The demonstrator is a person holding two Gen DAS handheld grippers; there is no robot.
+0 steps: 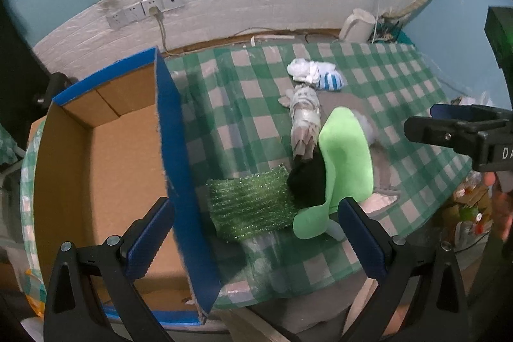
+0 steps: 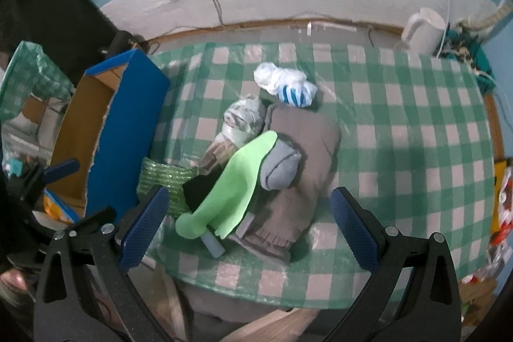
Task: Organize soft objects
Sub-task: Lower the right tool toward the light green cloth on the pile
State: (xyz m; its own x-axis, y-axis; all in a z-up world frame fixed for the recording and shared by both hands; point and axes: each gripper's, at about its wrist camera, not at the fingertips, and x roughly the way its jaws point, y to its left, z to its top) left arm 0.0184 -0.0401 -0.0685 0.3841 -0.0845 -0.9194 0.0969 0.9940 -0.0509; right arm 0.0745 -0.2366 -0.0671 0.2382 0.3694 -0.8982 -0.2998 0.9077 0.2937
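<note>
Left claw [image 1: 256, 233]: spread wide, empty | Right claw [image 2: 247, 226]: spread wide, empty | Soft pile [image 2: 256, 162] on checked surface [image 2: 400, 124], beside empty cardboard box [image 1: 112, 156].

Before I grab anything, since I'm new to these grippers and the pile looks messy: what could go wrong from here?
1. The light green piece overlaps the black item and the grey sock, so one pinch may drag several along.
2. The pile sits near the table's front edge; a tug could pull things off.
3. The box has a tall blue wall facing the pile, which a carried item might snag.
</note>
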